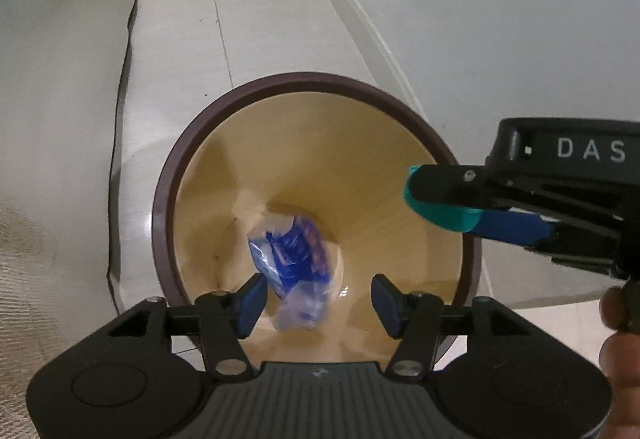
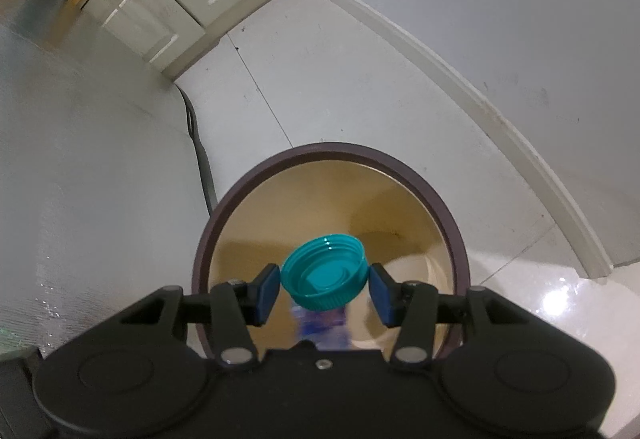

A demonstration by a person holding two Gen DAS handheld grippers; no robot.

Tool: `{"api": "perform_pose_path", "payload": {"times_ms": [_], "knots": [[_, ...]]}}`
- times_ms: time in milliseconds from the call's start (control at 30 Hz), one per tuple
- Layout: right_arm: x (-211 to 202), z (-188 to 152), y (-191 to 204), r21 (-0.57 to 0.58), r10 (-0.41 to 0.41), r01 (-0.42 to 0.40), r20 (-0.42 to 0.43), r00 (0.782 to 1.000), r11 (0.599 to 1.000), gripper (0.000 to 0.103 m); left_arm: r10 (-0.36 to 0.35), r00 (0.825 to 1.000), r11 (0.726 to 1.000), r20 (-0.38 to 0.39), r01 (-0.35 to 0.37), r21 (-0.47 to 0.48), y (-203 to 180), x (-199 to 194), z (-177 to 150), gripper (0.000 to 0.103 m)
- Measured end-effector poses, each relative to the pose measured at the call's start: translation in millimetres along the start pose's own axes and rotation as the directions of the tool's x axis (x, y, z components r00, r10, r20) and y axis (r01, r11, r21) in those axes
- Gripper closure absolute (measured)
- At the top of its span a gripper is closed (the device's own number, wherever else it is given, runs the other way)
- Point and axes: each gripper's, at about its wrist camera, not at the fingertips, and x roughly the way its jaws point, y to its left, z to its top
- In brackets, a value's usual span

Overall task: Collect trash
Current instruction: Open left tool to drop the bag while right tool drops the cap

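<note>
Over the waste bin, both grippers pointed steeply down into its mouth. Left gripper: fingers stood apart with nothing pressed between them; a crumpled blue-and-clear plastic wrapper sat blurred between and below them, inside the bin, looking just released or mid-fall. Right gripper: fingers partly closed on a teal bottle cap, held open side up, above the bin opening.

Progress, my read: wrapper effectively binned, cap not yet dropped; anything else left to collect wasn't in view.

Clearance: bin stood on the tiled floor, near the wall skirting on one side and a grey appliance panel on the other. Cap sat inside the dark rim, so a straight release looked fine. Right gripper crossed close beside the left over the rim; little spare room there.
</note>
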Motion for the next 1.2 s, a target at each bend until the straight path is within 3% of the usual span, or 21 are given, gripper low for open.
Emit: {"api": "perform_pose_path", "payload": {"times_ms": [367, 633, 767, 1200], "knots": [[20.2, 2.9, 2.5, -0.031, 0.008, -0.01, -0.059, 0.998, 0.999, 0.053, 0.071, 0.997, 0.997, -0.028, -0.07, 0.026, 0.4, -17.2, 4.3, 0.022], [38.3, 3.5, 4.8, -0.051, -0.015, 0.011, -0.082, 0.997, 0.999, 0.052, 0.126, 0.991, 0.992, -0.038, -0.127, -0.024, 19.4, -14.2, 4.7, 0.008], [44.1, 3.0, 3.1, -0.051, -0.023, 0.019, -0.088, 0.996, 0.999, 0.045, 0.147, 0.988, 0.988, -0.05, -0.149, -0.046, 25.1, -11.4, 6.0, 0.005], [49.5, 2.0, -0.9, -0.087, -0.067, 0.058, -0.107, 0.992, 0.995, 0.044, 0.179, 0.981, 0.98, -0.074, -0.185, -0.078, 33.1, -6.5, 8.3, 0.0]]}}
